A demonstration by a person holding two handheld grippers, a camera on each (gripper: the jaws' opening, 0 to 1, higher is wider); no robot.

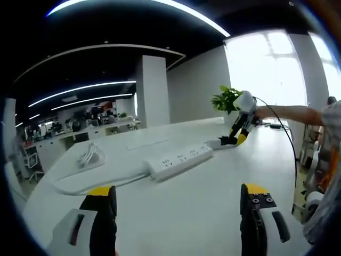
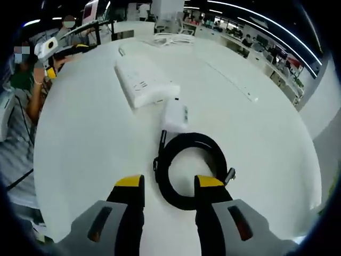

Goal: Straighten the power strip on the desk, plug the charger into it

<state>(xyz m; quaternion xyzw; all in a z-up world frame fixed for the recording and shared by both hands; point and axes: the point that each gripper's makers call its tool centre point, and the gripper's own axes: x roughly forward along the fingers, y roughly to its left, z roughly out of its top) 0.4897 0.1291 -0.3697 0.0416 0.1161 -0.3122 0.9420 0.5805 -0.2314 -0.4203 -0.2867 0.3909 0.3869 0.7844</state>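
Note:
A white power strip (image 1: 178,160) lies at an angle on the white desk (image 1: 213,202), its cord (image 1: 80,185) trailing left. A white charger (image 2: 175,114) rests just off the strip's end (image 2: 145,80), with its black cable (image 2: 192,165) coiled nearer the camera. My right gripper (image 2: 169,186) is open and hovers over the near side of the coil, with part of the loop between its jaws. In the left gripper view it (image 1: 236,140) sits at the charger (image 1: 216,143). My left gripper (image 1: 178,200) is open and holds nothing, well short of the strip.
A bundle of white cable (image 1: 90,154) lies beyond the strip's far end. A potted plant (image 1: 226,98) stands behind the charger. A long slot (image 2: 232,80) runs across the desk. The person's arm (image 1: 290,113) reaches in, and the desk edge curves close by.

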